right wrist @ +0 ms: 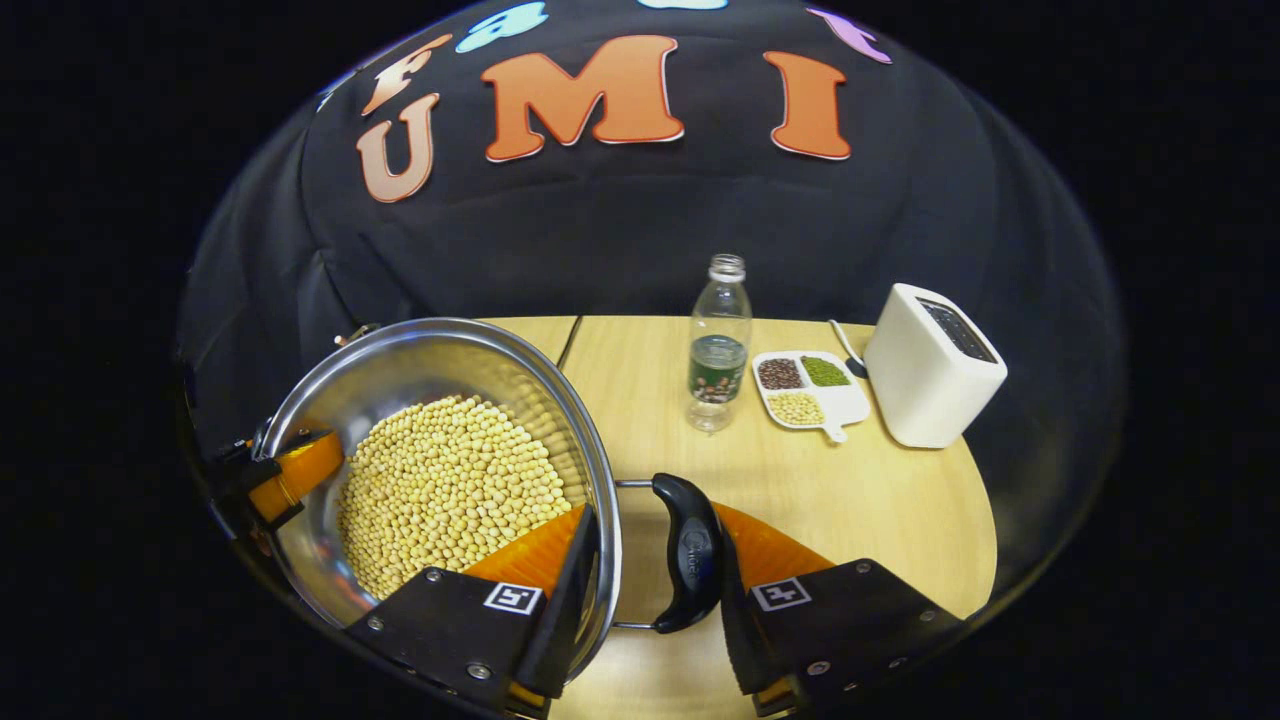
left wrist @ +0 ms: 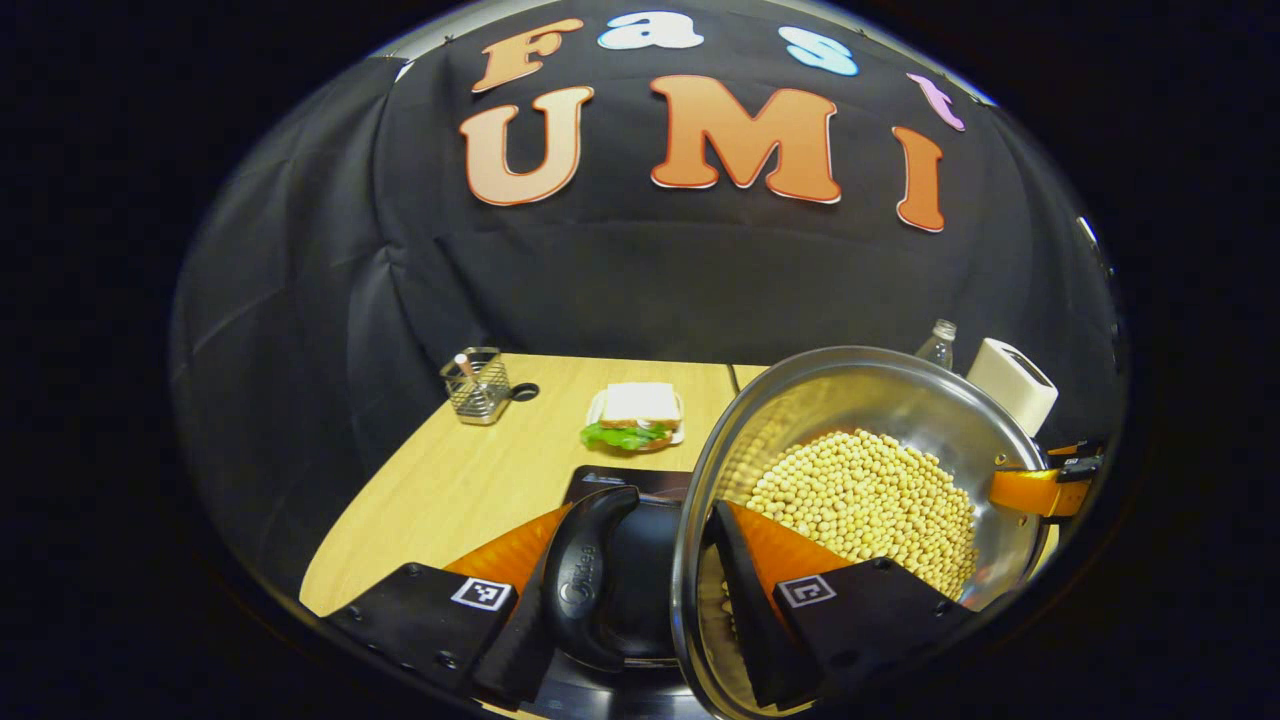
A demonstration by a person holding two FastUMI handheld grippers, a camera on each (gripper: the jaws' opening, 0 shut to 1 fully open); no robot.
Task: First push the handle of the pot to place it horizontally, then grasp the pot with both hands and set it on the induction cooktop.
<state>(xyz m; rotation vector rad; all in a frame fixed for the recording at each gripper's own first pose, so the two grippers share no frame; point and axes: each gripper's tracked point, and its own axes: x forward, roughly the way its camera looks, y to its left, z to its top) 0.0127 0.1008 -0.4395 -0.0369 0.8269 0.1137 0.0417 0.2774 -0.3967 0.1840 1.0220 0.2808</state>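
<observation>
Both grippers straddle the steel pot (left wrist: 880, 420), one at each side handle. Seen in the left gripper view, the left gripper (left wrist: 640, 590) has one finger outside the black side handle (left wrist: 585, 580) and the other inside the rim, over the beans; the handle and rim sit between the fingers, though whether both pads press tight I cannot tell. Under that handle lies the dark induction cooktop (left wrist: 625, 482), its edge peeking out at about 12 o'clock from the handle. Soybeans (left wrist: 870, 500) fill the pot's bottom.

From the right gripper view, the right gripper (right wrist: 655, 575) does the same on the opposite side: one finger inside the rim, one outside the other black handle (right wrist: 690, 560), and again the squeeze is uncertain. At 9 o'clock across the pot, the far gripper's orange finger shows at the rim.

On the wooden table (right wrist: 800, 490), toward 1 o'clock from the right gripper, stand a clear bottle (right wrist: 718, 345), a divided dish of beans (right wrist: 805, 388) and a white toaster (right wrist: 932, 365). In the left gripper view a sandwich plate (left wrist: 636, 415) sits at 12 o'clock and a wire caddy (left wrist: 477, 385) at 11.
</observation>
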